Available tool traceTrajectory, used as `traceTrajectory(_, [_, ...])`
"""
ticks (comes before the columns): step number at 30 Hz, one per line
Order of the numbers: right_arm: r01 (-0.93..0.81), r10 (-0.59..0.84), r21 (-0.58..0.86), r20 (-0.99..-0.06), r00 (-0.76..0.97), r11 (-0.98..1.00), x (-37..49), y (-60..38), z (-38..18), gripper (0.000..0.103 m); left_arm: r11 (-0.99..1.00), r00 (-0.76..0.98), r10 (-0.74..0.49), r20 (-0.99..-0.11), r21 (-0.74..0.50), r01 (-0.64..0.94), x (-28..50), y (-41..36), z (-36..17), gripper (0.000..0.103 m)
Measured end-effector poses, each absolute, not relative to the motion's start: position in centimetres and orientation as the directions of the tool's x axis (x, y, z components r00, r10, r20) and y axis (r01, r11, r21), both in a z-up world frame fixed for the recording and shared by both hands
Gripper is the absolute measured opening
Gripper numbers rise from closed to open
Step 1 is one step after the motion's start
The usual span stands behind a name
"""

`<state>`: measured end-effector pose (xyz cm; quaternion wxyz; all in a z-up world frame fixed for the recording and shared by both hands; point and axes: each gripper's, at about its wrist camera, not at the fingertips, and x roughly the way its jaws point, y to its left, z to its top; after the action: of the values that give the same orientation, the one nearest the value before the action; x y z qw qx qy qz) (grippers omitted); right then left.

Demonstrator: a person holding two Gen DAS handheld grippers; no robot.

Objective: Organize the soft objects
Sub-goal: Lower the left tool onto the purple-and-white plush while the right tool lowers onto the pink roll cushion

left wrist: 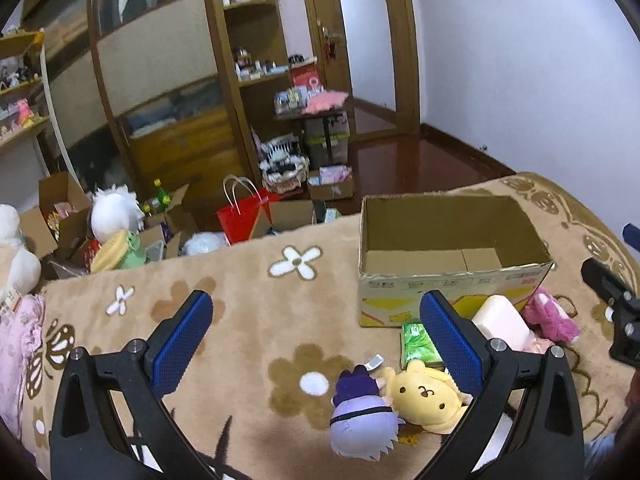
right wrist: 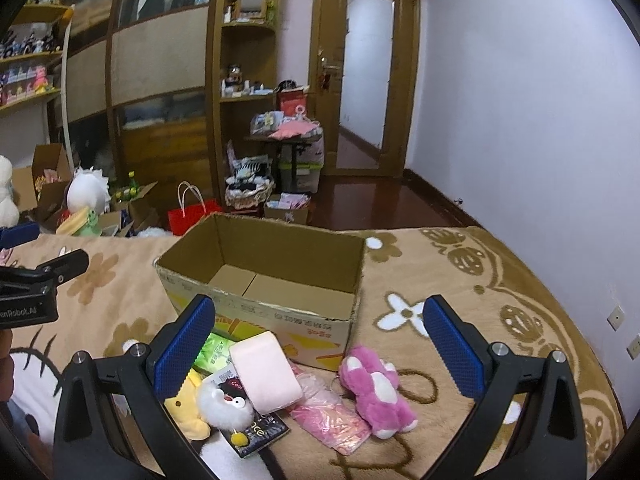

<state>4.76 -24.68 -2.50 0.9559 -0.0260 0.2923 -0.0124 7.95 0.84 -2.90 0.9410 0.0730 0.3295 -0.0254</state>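
Observation:
An open cardboard box (left wrist: 448,280) (right wrist: 272,312) stands empty on the flowered blanket. In front of it lie soft toys: a purple-haired doll (left wrist: 362,420), a yellow dog plush (left wrist: 424,398) (right wrist: 186,412), a pink bear plush (left wrist: 550,316) (right wrist: 378,386), a pale pink roll (left wrist: 502,322) (right wrist: 266,372), a green tissue pack (left wrist: 418,342) (right wrist: 214,352), a white fluffy penguin toy (right wrist: 226,404) and a pink packet (right wrist: 330,414). My left gripper (left wrist: 316,326) hovers open above the doll and dog. My right gripper (right wrist: 320,332) hovers open over the roll and bear.
The beige blanket (left wrist: 240,312) (right wrist: 460,280) covers the bed. Beyond its far edge the floor holds boxes, a red paper bag (left wrist: 244,216) (right wrist: 192,214) and a white plush (left wrist: 114,212). A wooden wardrobe, shelves and a door stand behind. The wall is on the right.

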Motion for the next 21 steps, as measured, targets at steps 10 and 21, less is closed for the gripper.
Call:
traceTrajectory(10, [-0.023, 0.005, -0.021, -0.641, 0.768, 1.0, 8.1, -23.8, -6.6, 0.103, 0.99, 0.674, -0.052, -0.737, 0.052, 0.133, 11.5, 0.8, -7.2, 0.102])
traceTrajectory(21, [-0.055, 0.042, 0.002, -0.675, 0.737, 0.998, 9.8, -23.2, -9.2, 0.103, 0.993, 0.556, -0.083, -0.827, -0.021, 0.117, 14.0, 1.4, -11.0, 0.102])
